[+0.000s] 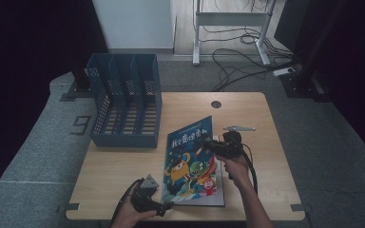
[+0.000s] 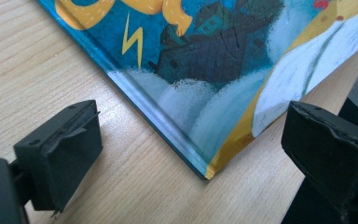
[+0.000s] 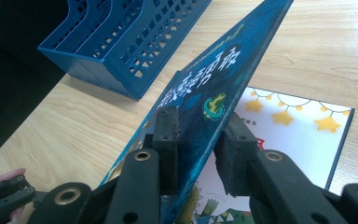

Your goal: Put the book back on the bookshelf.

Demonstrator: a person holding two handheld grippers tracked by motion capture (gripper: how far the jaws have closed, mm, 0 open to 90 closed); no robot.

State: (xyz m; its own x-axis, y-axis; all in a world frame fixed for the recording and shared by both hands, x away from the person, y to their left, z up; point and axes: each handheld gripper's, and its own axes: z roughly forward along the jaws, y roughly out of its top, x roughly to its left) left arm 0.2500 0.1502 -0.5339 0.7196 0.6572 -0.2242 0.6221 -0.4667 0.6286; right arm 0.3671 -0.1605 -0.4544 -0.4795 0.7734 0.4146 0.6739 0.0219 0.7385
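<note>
Books are the work here: two picture books lie stacked near the front edge of the table (image 1: 123, 166), and the top book (image 1: 190, 156) is being tipped up off the lower book (image 3: 303, 126). Our right gripper (image 3: 198, 149) is clamped on the top book's long right edge, one pad on each face, and the cover rises at a slant toward the blue file rack (image 1: 126, 99) at the table's back left. Our left gripper (image 2: 191, 149) sits low at the near left corner with its jaws spread wide; the corner of the book points into the gap, but neither pad touches it.

We judge the step to be standing this book up so it can go into a slot of the rack. To do it well, we should hold the right grip firm and not let the glossy cover slide between the pads. The left gripper should come in along the table, take the spine side near the corner, and close only once the pads sit squarely on both faces. We must pinch one book, not two, so the lower pad has to slip between the covers. Then both hands should lift together, keeping the book from twisting. The small metal piece (image 1: 238, 128) beyond the books is well apart and needs no care.
</note>
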